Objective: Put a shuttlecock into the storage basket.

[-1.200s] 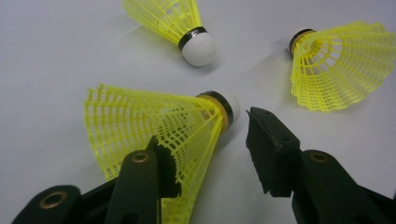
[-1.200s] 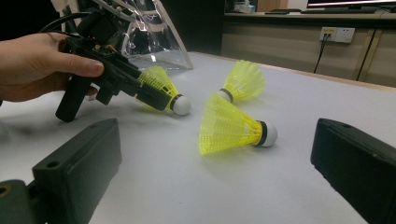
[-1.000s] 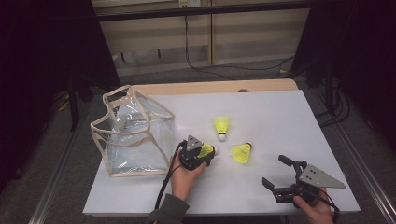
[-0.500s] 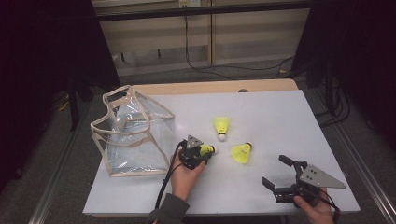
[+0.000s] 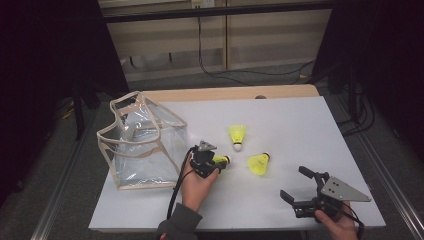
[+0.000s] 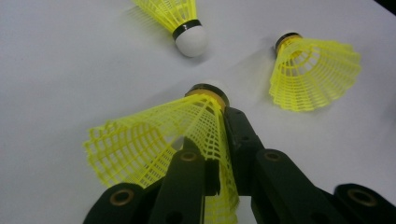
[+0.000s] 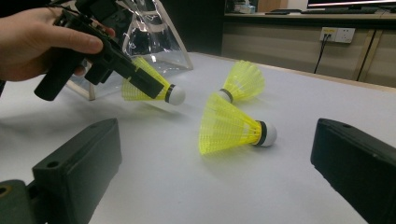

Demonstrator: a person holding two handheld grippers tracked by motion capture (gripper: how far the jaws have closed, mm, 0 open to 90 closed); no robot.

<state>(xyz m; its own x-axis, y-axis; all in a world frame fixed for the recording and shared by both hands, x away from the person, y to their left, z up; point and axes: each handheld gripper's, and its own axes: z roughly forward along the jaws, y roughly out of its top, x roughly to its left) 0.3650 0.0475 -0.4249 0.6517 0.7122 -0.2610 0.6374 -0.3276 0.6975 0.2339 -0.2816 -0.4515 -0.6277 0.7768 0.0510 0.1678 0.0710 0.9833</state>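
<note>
My left gripper [image 5: 218,161] is shut on the mesh skirt of a yellow shuttlecock [image 6: 149,140]; its jaws have just been closing, one pad inside the skirt and one outside. The held shuttlecock [image 7: 148,87] lies nearly level, low over the white table, cork end pointing away from the hand. Two more yellow shuttlecocks rest on the table beyond it: one [image 5: 238,135] farther back, one [image 5: 259,163] to the right. My right gripper [image 5: 294,183] stands open near the front right edge, facing the nearer shuttlecock [image 7: 229,127] with nothing between its jaws.
A clear plastic bag [image 5: 142,142] with beige trim stands open-topped at the left of the white table [image 5: 300,125], just beside the left hand. The table's wooden back edge [image 5: 230,93] runs behind; cables hang at the wall beyond.
The left gripper's jaws have drawn in on the shuttlecock's skirt and the hand has shifted slightly. The right gripper and the two loose shuttlecocks have kept still.
</note>
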